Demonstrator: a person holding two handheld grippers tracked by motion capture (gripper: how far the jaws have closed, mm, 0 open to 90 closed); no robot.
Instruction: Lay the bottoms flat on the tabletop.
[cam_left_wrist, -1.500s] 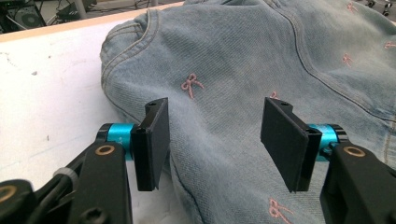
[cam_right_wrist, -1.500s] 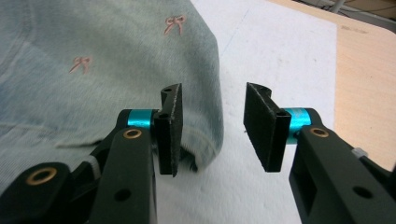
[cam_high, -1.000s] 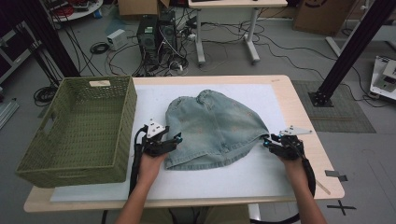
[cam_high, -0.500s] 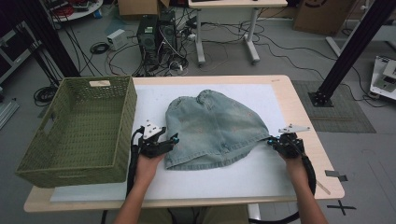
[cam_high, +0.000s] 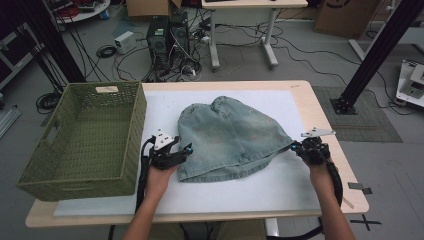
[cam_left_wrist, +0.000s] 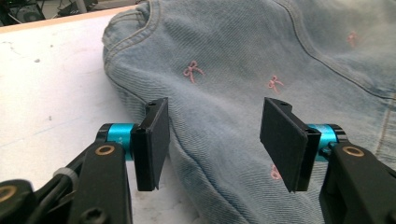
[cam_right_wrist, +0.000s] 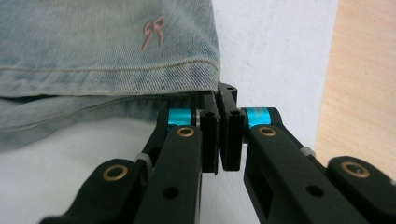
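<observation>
The denim skirt (cam_high: 231, 137) lay flat on the white mat (cam_high: 290, 185) near the middle of the table (cam_high: 327, 120), its waistband toward twelve o'clock and its wide hem toward six, so the long axis ran roughly from twelve to six with a slight lean toward five; small pink bows dotted the cloth. At the skirt's four o'clock corner the right gripper (cam_right_wrist: 218, 105) had just been closing, and its jaws stood pressed together on the hem's corner, a thin fold of denim appearing to be pinched between the pads, though the exact bite was hard to see. At the eight o'clock corner the left gripper (cam_left_wrist: 212, 135) hovered with its jaws apart, straddling the skirt's side edge without pressing it. The step in hand looked like taking both lower corners before a fold or lift; the next move probably called for the left jaws to clamp on that edge. The green woven basket (cam_high: 80, 135) stood at nine o'clock, well apart from the skirt, the likely destination.
</observation>
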